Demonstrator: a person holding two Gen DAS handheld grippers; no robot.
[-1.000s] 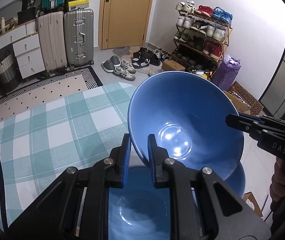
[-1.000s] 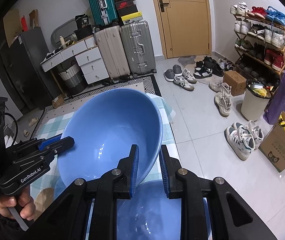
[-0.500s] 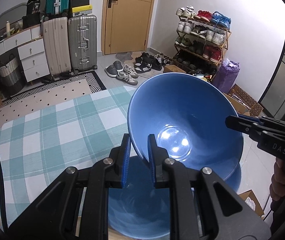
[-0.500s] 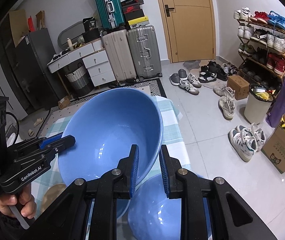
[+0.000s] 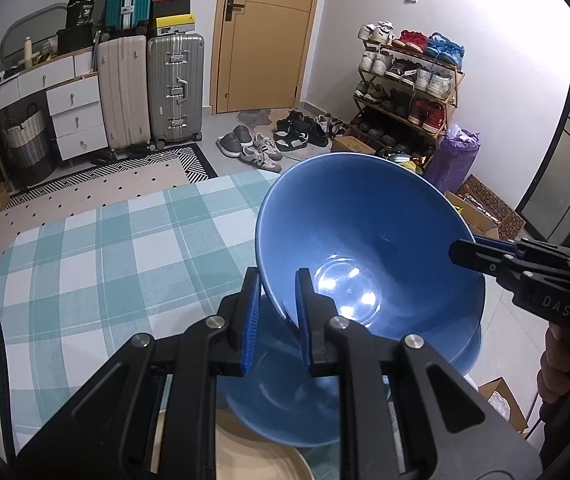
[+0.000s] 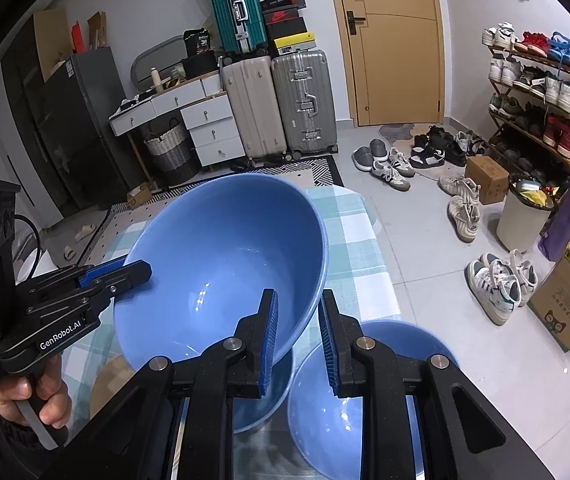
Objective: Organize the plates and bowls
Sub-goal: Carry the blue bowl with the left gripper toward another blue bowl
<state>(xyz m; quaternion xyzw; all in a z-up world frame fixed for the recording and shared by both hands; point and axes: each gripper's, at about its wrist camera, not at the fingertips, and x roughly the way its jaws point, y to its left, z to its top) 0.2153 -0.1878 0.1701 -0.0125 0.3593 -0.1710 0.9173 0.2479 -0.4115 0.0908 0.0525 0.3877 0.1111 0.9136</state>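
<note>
The held bowl (image 6: 221,264) hangs above the worktop (image 5: 97,264), between the left gripper (image 5: 276,292) and the right gripper (image 6: 297,320). A second bowl (image 6: 373,392) sits below, at its right. Suitcases (image 6: 281,104) stand behind, beside the door (image 6: 393,40).

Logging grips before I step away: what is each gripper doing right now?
Left gripper: shut on the rim of the raised blue bowl.
Right gripper: shut on the opposite rim of the same bowl.
</note>
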